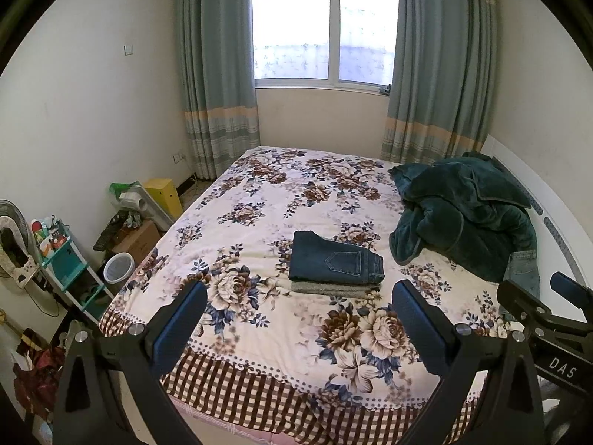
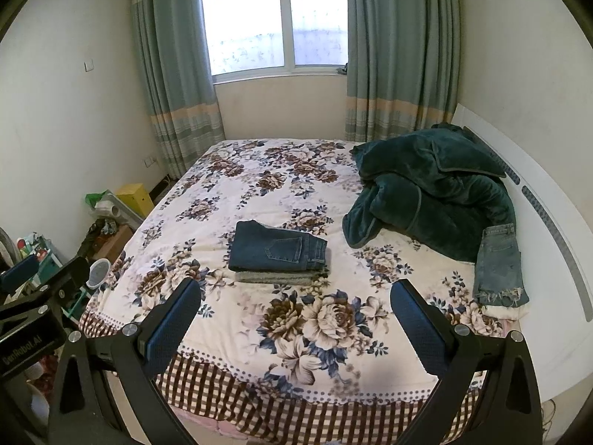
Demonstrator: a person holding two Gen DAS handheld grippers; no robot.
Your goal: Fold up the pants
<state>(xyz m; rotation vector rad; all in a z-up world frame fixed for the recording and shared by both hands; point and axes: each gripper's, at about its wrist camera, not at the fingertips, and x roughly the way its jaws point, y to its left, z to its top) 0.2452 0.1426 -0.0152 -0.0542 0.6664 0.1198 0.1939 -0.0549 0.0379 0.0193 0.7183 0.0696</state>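
Dark blue jeans point(image 1: 335, 258) lie folded on top of a folded grey garment point(image 1: 333, 288) in the middle of the floral bed point(image 1: 259, 200). The stack also shows in the right wrist view, jeans point(image 2: 276, 246) over grey garment point(image 2: 278, 277). A light blue denim piece point(image 2: 498, 263) lies over a white cloth at the bed's right side, partly seen in the left wrist view point(image 1: 522, 270). My left gripper point(image 1: 300, 309) is open and empty, held above the bed's near edge. My right gripper point(image 2: 296, 306) is open and empty too, beside it.
A dark green plush blanket point(image 2: 430, 189) is heaped at the bed's far right by the white headboard point(image 2: 537, 170). Left of the bed stand a yellow box point(image 1: 165, 194), a cardboard box, a white bin point(image 1: 118, 267) and a teal rack point(image 1: 63, 259). A window and curtains are behind.
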